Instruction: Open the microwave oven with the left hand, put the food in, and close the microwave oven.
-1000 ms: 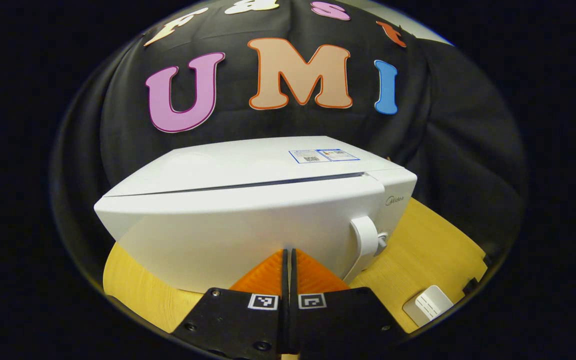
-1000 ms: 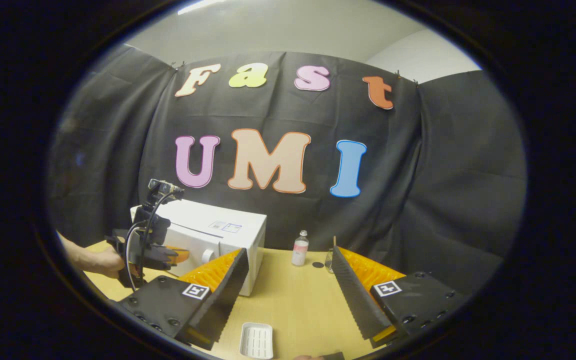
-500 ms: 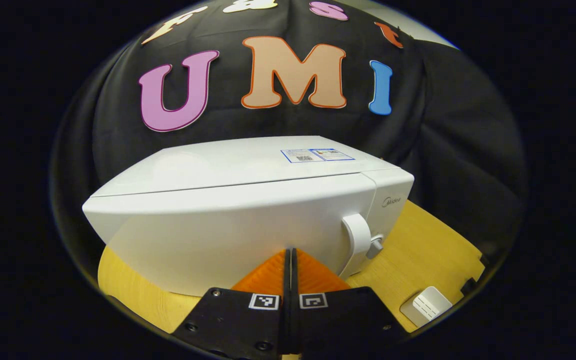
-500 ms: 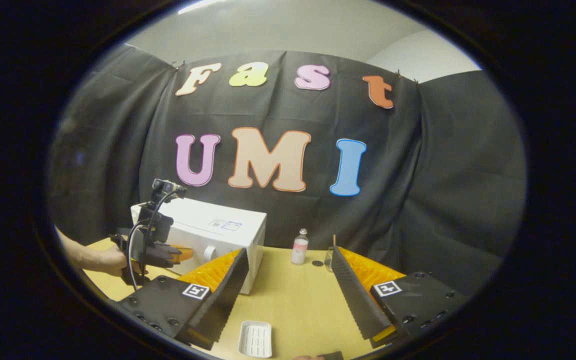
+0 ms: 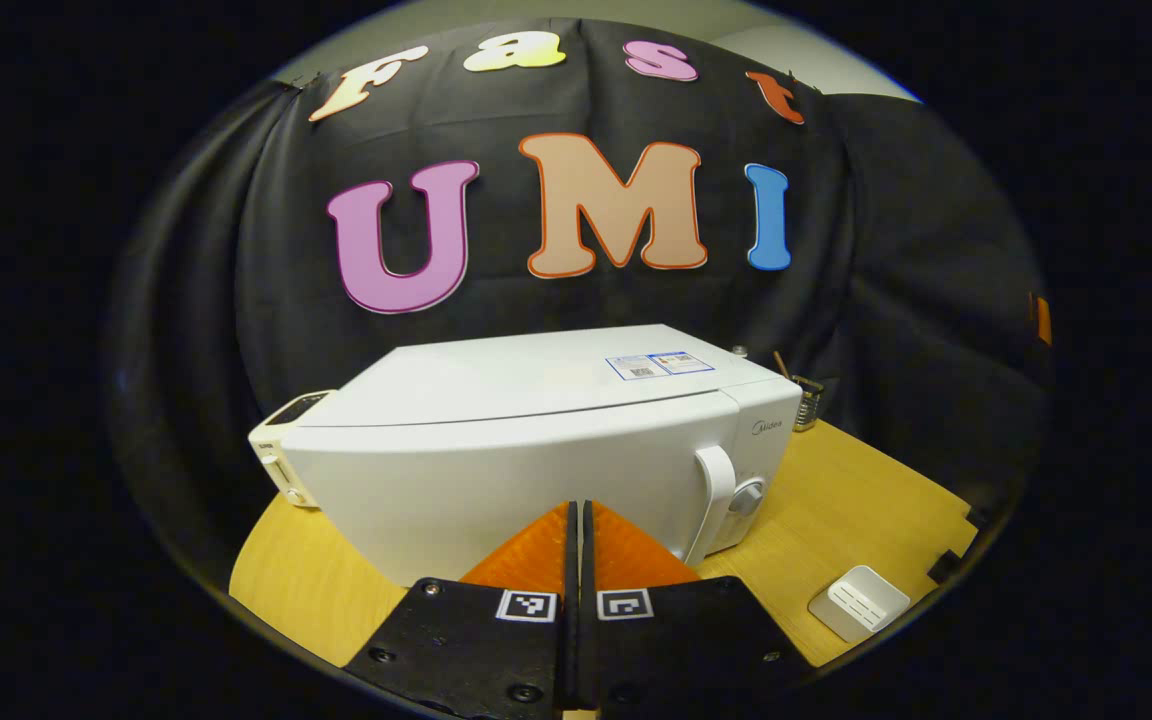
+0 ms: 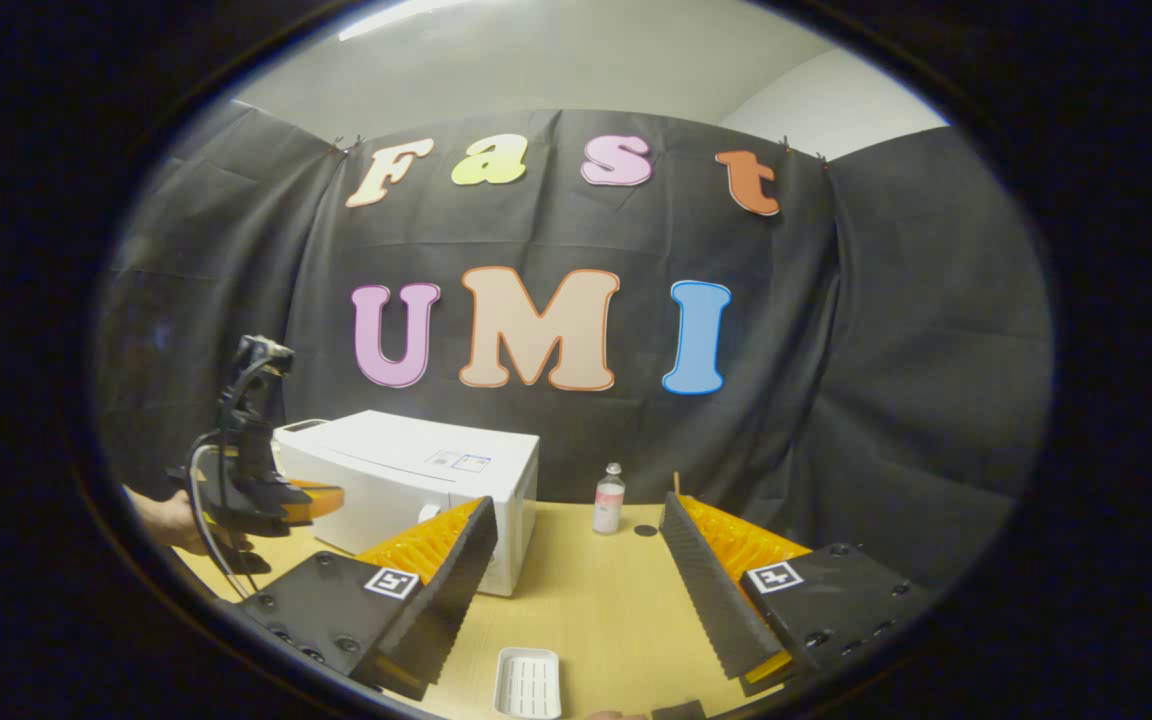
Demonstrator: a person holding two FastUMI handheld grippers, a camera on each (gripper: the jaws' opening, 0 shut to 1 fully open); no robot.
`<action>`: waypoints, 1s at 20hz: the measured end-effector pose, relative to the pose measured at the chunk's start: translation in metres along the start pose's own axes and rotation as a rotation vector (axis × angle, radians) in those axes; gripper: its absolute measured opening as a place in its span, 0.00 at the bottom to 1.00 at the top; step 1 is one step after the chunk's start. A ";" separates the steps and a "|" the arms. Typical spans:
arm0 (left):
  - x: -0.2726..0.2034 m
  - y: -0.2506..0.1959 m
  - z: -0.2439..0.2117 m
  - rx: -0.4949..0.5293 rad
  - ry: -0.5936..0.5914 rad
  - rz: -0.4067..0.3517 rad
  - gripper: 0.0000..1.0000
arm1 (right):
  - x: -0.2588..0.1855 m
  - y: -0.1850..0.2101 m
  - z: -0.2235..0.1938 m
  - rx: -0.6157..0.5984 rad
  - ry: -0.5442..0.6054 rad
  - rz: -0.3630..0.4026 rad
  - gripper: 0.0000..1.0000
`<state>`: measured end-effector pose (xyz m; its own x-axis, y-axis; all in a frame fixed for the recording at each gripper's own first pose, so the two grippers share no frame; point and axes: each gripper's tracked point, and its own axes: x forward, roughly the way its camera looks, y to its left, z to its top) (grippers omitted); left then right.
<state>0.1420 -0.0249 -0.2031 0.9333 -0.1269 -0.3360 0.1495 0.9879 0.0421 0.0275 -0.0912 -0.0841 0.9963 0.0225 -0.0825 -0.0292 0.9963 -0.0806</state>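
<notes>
The white microwave (image 5: 536,450) stands on the wooden table (image 5: 856,500) with its door flush against the body. Its door handle (image 5: 715,500) and a knob (image 5: 748,497) sit at the right end of the front. My left gripper (image 5: 576,510) is shut with nothing in it and hangs a short way off the door. In the right gripper view the microwave (image 6: 416,475) is at the left, and the left gripper (image 6: 321,495), held by a hand (image 6: 166,520), floats in front of it without touching. My right gripper (image 6: 576,560) is open and empty above the table.
A ribbed white tray (image 6: 527,683) lies on the table near the front edge, also seen as the tray (image 5: 858,603) right of the microwave. A small bottle (image 6: 609,498) and a metal cup (image 5: 804,400) stand by the back wall. A small white device (image 5: 286,440) sits behind the microwave's left end.
The microwave door went from slightly ajar to pressed flush. The shut left gripper then drew back from the door and rose a little. The right gripper stayed open and nearly still.
</notes>
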 end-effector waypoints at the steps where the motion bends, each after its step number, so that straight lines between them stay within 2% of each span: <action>1: -0.013 0.005 0.004 -0.005 -0.015 0.011 0.01 | 0.001 0.001 0.001 0.004 0.000 0.004 0.97; 4: -0.051 0.024 0.020 -0.044 -0.080 0.050 0.00 | 0.005 0.010 0.003 0.013 -0.005 0.030 0.97; 5: -0.062 0.028 0.026 -0.062 -0.103 0.062 0.01 | 0.005 0.013 0.003 0.011 -0.006 0.037 1.00; 8: -0.089 0.041 0.047 -0.089 -0.154 0.090 0.00 | 0.008 0.022 0.009 0.015 -0.022 0.061 0.97; 12: -0.122 0.052 0.068 -0.078 -0.203 0.109 0.01 | 0.009 0.037 0.011 0.016 -0.027 0.094 0.97; 13: -0.130 0.054 0.074 -0.074 -0.218 0.117 0.00 | 0.009 0.039 0.010 0.014 -0.028 0.099 1.00; 15: -0.144 0.056 0.086 -0.064 -0.268 0.139 0.01 | 0.009 0.043 0.010 0.015 -0.029 0.106 0.97; 17: -0.151 0.052 0.083 -0.047 -0.267 0.143 0.00 | 0.009 0.050 0.006 0.022 -0.019 0.117 1.00; 20: -0.157 0.049 0.090 -0.050 -0.301 0.150 0.01 | 0.011 0.058 0.009 0.010 -0.021 0.129 0.97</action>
<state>0.0321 0.0353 -0.0640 0.9993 0.0072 -0.0366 -0.0064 0.9997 0.0215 0.0372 -0.0322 -0.0803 0.9858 0.1525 -0.0704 -0.1568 0.9857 -0.0612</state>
